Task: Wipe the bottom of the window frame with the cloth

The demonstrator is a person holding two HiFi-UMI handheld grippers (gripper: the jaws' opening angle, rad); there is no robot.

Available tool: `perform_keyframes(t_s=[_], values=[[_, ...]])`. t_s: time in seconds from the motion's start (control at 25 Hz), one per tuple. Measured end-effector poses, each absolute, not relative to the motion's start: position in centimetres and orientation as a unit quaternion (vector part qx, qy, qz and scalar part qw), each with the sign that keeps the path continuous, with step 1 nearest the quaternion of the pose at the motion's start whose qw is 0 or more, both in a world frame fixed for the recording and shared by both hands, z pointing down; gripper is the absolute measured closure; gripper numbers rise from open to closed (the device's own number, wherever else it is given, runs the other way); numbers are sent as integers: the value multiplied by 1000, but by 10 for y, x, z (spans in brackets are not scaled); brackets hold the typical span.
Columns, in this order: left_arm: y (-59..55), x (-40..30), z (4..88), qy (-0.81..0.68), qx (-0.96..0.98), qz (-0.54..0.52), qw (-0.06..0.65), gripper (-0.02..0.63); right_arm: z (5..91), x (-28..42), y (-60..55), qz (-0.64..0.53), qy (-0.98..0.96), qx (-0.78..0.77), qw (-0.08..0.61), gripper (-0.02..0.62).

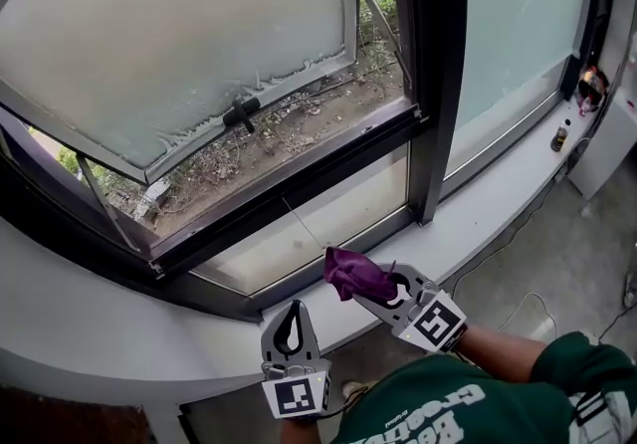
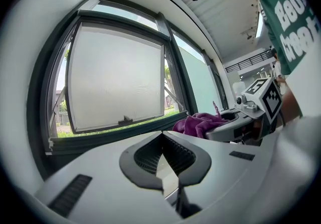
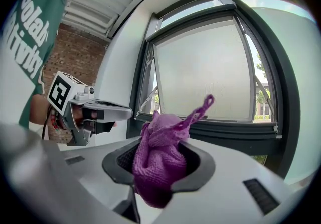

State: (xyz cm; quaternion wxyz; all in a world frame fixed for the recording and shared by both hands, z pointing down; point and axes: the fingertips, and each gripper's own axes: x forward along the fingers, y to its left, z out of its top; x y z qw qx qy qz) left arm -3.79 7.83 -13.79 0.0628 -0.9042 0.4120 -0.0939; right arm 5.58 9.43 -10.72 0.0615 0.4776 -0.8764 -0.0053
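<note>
A crumpled purple cloth (image 1: 352, 273) sticks out of my right gripper (image 1: 376, 285), which is shut on it just above the white sill (image 1: 119, 333). The cloth hangs near the dark bottom rail of the window frame (image 1: 229, 298), a little short of the glass. In the right gripper view the cloth (image 3: 159, 160) fills the jaws, with a loop poking upward. My left gripper (image 1: 292, 317) hovers over the sill's near edge, to the left of the right one, shut with nothing in it. The left gripper view shows the cloth (image 2: 197, 123) off to the right.
The upper sash (image 1: 179, 44) is tilted open outward, its handle (image 1: 241, 113) over a dirt ledge (image 1: 299, 123). A thick dark mullion (image 1: 438, 74) divides the panes. A small bottle (image 1: 560, 138) stands far right on the sill. A cable (image 1: 518, 308) lies on the floor.
</note>
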Motion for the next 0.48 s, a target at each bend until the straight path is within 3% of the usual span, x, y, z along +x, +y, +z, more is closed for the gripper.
perform_keyframes(t_s=[0.48], values=[[73,-51,-142,420,-901,-92,63,598,-111,49,91,-18,-878,471,79,443]])
